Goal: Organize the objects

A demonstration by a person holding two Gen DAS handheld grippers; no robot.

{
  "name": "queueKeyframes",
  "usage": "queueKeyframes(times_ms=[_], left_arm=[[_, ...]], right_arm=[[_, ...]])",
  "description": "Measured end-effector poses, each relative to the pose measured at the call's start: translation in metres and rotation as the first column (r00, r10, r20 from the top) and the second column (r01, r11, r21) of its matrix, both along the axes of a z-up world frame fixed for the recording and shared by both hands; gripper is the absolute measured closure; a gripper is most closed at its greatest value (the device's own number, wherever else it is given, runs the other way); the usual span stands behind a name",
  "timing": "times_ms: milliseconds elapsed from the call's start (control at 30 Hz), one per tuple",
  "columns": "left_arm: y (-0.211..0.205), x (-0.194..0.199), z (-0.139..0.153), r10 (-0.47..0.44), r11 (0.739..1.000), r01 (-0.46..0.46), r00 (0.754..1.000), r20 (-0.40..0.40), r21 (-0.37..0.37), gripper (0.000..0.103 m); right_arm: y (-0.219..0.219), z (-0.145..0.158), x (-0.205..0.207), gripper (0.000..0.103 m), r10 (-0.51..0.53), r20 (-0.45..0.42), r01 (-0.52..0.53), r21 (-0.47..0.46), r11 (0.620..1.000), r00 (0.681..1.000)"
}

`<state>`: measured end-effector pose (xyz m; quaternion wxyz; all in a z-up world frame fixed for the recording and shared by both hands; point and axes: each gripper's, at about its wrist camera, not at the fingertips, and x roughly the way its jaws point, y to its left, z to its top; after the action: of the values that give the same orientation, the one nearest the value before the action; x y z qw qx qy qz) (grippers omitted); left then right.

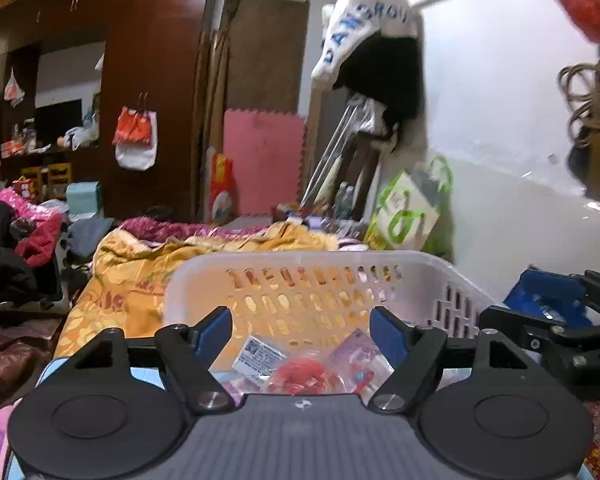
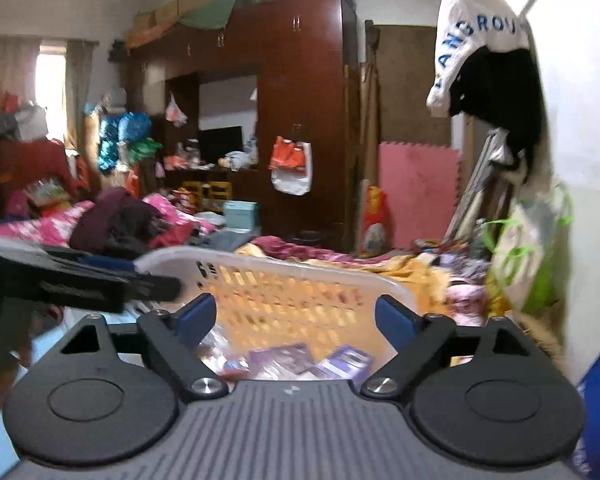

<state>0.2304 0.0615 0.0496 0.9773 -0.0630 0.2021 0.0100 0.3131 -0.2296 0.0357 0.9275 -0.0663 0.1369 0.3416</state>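
baskets: 1 (image 1: 316, 264) | packets inside: perhaps 3, blurred (image 1: 300, 372) | grippers: 2 (image 1: 300, 330) (image 2: 296, 322)

Dim indoor light; daylight glares through the curtained window (image 2: 51, 80) at upper left. Glare streaks the wardrobe (image 1: 156, 80). Fisheye bends the edges; motion blur softens everything.

Ahead of my hand-held gripper stands a dark red wardrobe (image 2: 304, 100) with boxes (image 2: 172, 8) stacked on top. Right of it a pink mat (image 2: 418, 196) leans on a brown board (image 2: 414, 84). The white wall (image 1: 500, 120) runs along my right. Far left, a curtained window (image 2: 52, 80) glows. A bed (image 2: 340, 256) with rumpled covers lies between.
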Motion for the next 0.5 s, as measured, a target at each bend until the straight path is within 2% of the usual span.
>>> queueKeyframes(times_ms=[100,167,233,333,500], left_arm=[[0.005,-0.04,-0.008,-0.005,1.0,0.004,0.999,0.036,0.008,0.02],[0.008,-0.072,-0.019,-0.009,0.999,0.007,0.998,0.061,0.037,0.011],[0.014,-0.1,-0.032,-0.004,1.0,0.003,0.998,0.066,0.016,0.011],[0.025,-0.131,-0.048,-0.06,0.998,0.062,0.992,0.107,-0.014,0.011],[0.04,-0.125,-0.066,0.037,0.999,-0.037,0.999,-0.011,0.011,0.011]], right_arm=[[-0.022,-0.008,-0.018,0.0,0.025,-0.013,-0.025,0.025,0.999,1.0],[-0.038,-0.019,-0.031,0.0,0.038,-0.028,-0.037,0.048,0.998,0.999],[-0.049,-0.034,-0.037,0.0,0.048,-0.061,-0.045,0.039,0.998,0.997],[-0.064,-0.058,-0.044,0.0,0.05,-0.096,-0.046,0.04,0.998,0.994],[-0.069,-0.079,-0.042,0.0,0.07,-0.185,-0.071,0.004,0.997,0.98]])
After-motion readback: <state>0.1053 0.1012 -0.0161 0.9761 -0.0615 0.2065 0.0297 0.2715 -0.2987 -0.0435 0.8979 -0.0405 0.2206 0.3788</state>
